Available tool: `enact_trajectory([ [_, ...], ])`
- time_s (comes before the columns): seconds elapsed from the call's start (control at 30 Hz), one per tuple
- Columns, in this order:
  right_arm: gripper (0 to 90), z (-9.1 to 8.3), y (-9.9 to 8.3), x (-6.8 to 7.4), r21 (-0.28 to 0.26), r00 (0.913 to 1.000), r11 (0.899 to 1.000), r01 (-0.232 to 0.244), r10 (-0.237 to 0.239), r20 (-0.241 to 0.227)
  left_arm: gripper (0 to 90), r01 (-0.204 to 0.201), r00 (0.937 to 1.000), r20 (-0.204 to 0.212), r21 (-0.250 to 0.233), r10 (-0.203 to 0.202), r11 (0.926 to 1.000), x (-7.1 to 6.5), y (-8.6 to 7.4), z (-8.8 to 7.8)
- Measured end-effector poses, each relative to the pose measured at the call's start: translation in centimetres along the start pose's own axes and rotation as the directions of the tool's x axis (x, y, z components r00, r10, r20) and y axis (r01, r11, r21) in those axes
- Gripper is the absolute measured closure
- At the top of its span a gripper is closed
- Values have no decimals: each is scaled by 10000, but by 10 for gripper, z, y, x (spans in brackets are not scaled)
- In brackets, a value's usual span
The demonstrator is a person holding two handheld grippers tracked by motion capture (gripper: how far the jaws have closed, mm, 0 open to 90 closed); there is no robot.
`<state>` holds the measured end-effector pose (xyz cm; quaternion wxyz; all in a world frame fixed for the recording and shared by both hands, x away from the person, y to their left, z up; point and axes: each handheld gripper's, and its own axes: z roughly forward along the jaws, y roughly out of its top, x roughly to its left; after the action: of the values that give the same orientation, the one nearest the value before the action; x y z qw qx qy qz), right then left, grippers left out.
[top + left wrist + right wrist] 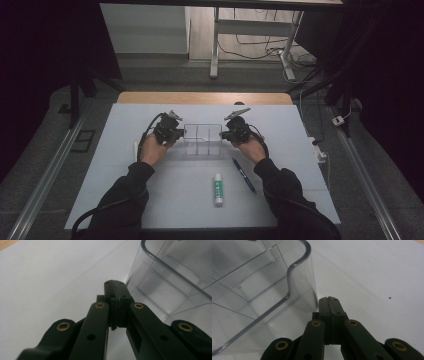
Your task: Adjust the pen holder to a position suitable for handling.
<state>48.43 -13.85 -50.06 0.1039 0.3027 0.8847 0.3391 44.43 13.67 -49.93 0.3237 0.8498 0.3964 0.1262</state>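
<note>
Two grippers are flanking the clear bin mid-table: left gripper and right gripper, jaws pressed together, gripping nothing. Pen and tube are lying outside it, so any loading looks unstarted.

A white-covered table with a wooden far edge is seen on grey floor. Beyond it, white desk legs and loose cables are lit; both sides are left dark.
</note>
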Motion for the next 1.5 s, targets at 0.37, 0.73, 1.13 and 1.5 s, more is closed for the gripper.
enact_trajectory([
  [0.37,897,-7,-7,12,137,9998,9998,144,-142,-155,887,47,9999,152,96,-48,9999,-11,-10,-8],
  [0.73,897,-13,-12,24,217,9993,9995,242,-235,-301,887,70,9998,188,172,-73,9998,-20,-18,-17],
  [1.13,784,-31,-14,21,-303,9997,9992,-262,262,-10,803,173,9998,136,-339,-168,9993,-17,-25,-40],
  [1.5,550,-55,-20,27,-497,9994,9982,-321,329,142,577,494,9980,418,-735,-464,9961,-21,-47,-71],
])
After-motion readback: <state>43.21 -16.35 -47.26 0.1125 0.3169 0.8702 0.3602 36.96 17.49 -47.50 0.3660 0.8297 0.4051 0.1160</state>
